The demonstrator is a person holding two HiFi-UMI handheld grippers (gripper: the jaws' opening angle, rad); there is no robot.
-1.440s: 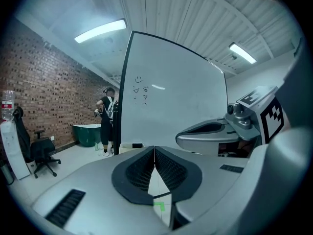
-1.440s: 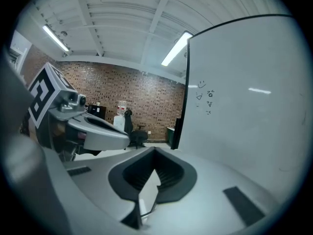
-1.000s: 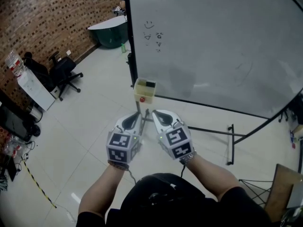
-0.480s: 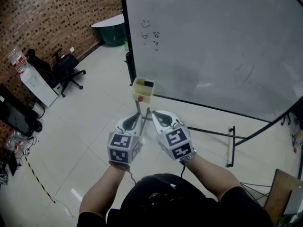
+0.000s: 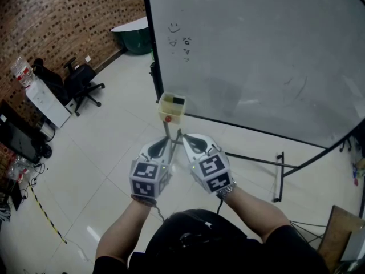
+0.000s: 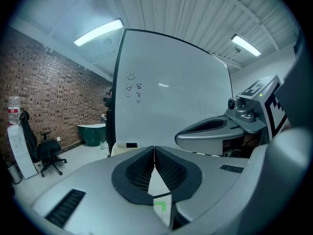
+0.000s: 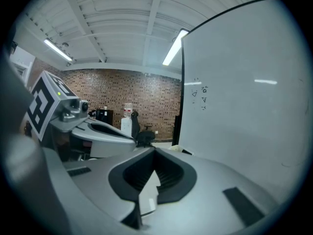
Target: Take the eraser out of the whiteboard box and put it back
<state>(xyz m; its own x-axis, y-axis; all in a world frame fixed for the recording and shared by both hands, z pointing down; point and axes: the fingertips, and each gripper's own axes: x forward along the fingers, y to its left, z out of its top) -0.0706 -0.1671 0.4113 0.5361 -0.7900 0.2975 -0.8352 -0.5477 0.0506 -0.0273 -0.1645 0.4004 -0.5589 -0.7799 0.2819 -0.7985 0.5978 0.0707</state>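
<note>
A small pale yellow box (image 5: 173, 109) hangs at the lower left corner of the whiteboard (image 5: 256, 50), with a red spot on its front. A black eraser (image 5: 178, 101) lies inside it. My left gripper (image 5: 169, 135) and right gripper (image 5: 179, 134) are held side by side just below the box, tips nearly touching each other, both shut and empty. In the left gripper view the box (image 6: 122, 148) and the eraser (image 6: 131, 145) sit just beyond the shut jaws, with the right gripper (image 6: 215, 131) alongside. The right gripper view shows the box's edge (image 7: 180, 150) past its shut jaws.
The whiteboard's black stand (image 5: 279, 174) spreads over the white tiled floor on the right. A black office chair (image 5: 81, 83), a white water dispenser (image 5: 44, 104) and a green tub (image 5: 136, 37) stand by the brick wall on the left. Yellow-black tape (image 5: 48, 221) crosses the floor.
The head view has shifted slightly; both grippers stay shut in the same place below the box.
</note>
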